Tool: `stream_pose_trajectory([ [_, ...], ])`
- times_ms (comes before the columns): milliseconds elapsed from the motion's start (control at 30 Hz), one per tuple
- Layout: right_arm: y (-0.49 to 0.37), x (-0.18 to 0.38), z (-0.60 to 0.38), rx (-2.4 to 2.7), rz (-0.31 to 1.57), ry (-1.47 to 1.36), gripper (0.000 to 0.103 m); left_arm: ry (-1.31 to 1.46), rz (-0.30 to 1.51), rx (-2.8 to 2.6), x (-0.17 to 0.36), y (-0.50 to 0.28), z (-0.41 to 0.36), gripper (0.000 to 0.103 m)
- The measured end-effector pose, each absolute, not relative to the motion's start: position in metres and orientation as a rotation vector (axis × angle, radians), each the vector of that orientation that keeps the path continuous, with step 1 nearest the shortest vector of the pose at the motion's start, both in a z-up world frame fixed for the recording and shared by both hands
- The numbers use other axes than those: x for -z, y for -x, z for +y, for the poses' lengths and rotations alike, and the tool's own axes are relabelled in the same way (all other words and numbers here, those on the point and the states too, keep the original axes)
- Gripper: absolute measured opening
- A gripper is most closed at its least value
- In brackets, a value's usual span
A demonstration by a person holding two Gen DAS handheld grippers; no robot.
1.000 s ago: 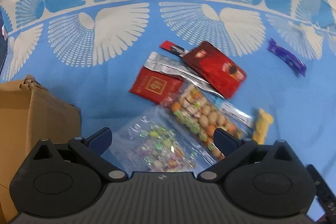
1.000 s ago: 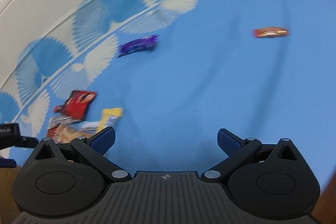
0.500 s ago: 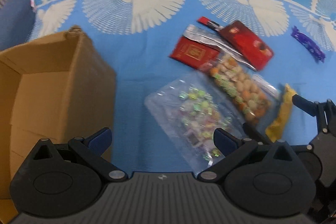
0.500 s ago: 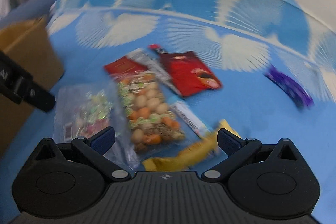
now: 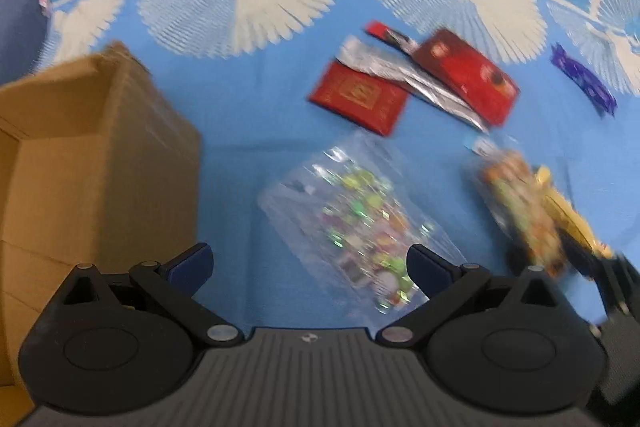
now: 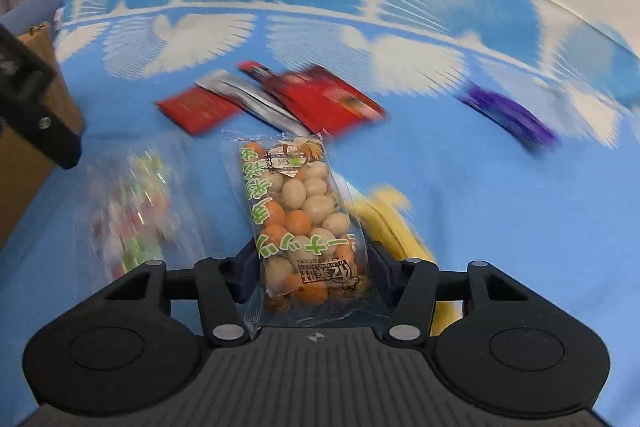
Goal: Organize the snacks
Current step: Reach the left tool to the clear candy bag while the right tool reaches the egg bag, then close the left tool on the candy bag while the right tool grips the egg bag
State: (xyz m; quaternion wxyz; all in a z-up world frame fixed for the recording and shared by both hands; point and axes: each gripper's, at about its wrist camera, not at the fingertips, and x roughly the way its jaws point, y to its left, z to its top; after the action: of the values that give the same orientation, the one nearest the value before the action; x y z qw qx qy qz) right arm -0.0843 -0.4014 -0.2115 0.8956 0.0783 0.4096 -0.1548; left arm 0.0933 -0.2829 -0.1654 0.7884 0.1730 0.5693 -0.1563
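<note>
In the left wrist view, the left gripper [image 5: 308,263] stands wide with nothing in it above the clear candy bag [image 5: 352,219] on the blue cloth [image 5: 260,115], the cardboard box [image 5: 92,163] to its left. In the right wrist view, the right gripper [image 6: 312,273] has just been closing and now clamps the nut packet [image 6: 304,215], which sticks out forward between its pads, beside the yellow packet [image 6: 394,223]

There were two red packets [image 5: 360,97] [image 5: 468,75], one silver sachet [image 5: 404,79], one purple bar [image 5: 582,85], one yellow packet [image 6: 394,223], one candy bag [image 5: 352,223], one peanut bag [image 6: 304,211], and one cardboard box [image 5: 96,155].
</note>
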Motion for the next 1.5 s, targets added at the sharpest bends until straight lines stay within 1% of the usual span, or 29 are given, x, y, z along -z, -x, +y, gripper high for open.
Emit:
stream_pose_trajectory([
  [133, 0.122, 0.212, -0.41, 0.382, 0.884, -0.237, 0.061, -0.308, 1.321, 0.355, 0.193, -0.102, -0.298, 0.103],
  [233, 0.121, 0.216, -0.408, 0.394, 0.887, -0.223, 0.066, -0.237, 1.389, 0.36, 0.207, -0.117, -0.314, 0.103],
  [300, 0.114, 0.219, -0.407, 0.404, 0.893, -0.222, 0.077, -0.179, 1.471, 0.348, 0.218, -0.131, -0.323, 0.103],
  [367, 0.108, 0.221, -0.409, 0.411, 0.904, -0.233, 0.084, -0.123, 1.541, 0.318, 0.228, -0.141, -0.33, 0.103],
  [433, 0.106, 0.223, -0.412, 0.412, 0.913, -0.254, 0.087, -0.158, 1.566, 0.268, 0.236, -0.148, -0.337, 0.103],
  [500, 0.105, 0.226, -0.413, 0.413, 0.911, -0.266, 0.09, -0.276, 1.574, 0.215, 0.246, -0.152, -0.349, 0.103],
  [667, 0.103, 0.229, -0.412, 0.407, 0.912, -0.253, 0.096, -0.279, 1.616, 0.209, 0.247, -0.158, -0.351, 0.103],
  [733, 0.104, 0.227, -0.411, 0.413, 0.905, -0.241, 0.085, -0.286, 1.544, 0.235, 0.238, -0.149, -0.344, 0.094],
  [767, 0.105, 0.224, -0.41, 0.408, 0.891, -0.235, 0.073, -0.289, 1.507, 0.252, 0.23, -0.143, -0.338, 0.078],
  [800, 0.107, 0.222, -0.408, 0.417, 0.884, -0.228, 0.064, -0.286, 1.487, 0.278, 0.223, -0.136, -0.331, 0.057],
  [833, 0.108, 0.221, -0.408, 0.421, 0.876, -0.23, 0.061, -0.288, 1.477, 0.309, 0.215, -0.129, -0.325, 0.05],
  [867, 0.111, 0.22, -0.406, 0.423, 0.87, -0.238, 0.06, -0.307, 1.464, 0.33, 0.208, -0.122, -0.321, 0.038],
  [900, 0.114, 0.219, -0.405, 0.437, 0.861, -0.244, 0.059, -0.34, 1.441, 0.354, 0.201, -0.115, -0.317, 0.032],
  [933, 0.116, 0.218, -0.403, 0.453, 0.854, -0.247, 0.059, -0.374, 1.41, 0.381, 0.194, -0.107, -0.313, 0.028],
  [967, 0.12, 0.215, -0.399, 0.465, 0.84, -0.247, 0.059, -0.397, 1.381, 0.407, 0.188, -0.099, -0.31, 0.021],
  [1000, 0.125, 0.211, -0.395, 0.473, 0.82, -0.252, 0.059, -0.412, 1.353, 0.434, 0.181, -0.093, -0.305, 0.017],
  [1067, 0.135, 0.2, -0.387, 0.478, 0.771, -0.275, 0.059, -0.418, 1.3, 0.485, 0.163, -0.081, -0.293, 0.014],
  [1167, 0.145, 0.18, -0.373, 0.478, 0.705, -0.32, 0.059, -0.433, 1.236, 0.584, 0.134, -0.059, -0.276, 0.006],
  [1300, 0.161, 0.151, -0.353, 0.495, 0.62, -0.425, 0.059, -0.429, 1.135, 0.679, 0.094, -0.029, -0.243, 0.004],
  [1367, 0.169, 0.138, -0.342, 0.501, 0.594, -0.44, 0.059, -0.414, 1.084, 0.699, 0.082, -0.02, -0.229, 0.004],
  [1500, 0.184, 0.115, -0.317, 0.506, 0.572, -0.437, 0.059, -0.356, 1.045, 0.739, 0.055, -0.006, -0.197, 0.004],
])
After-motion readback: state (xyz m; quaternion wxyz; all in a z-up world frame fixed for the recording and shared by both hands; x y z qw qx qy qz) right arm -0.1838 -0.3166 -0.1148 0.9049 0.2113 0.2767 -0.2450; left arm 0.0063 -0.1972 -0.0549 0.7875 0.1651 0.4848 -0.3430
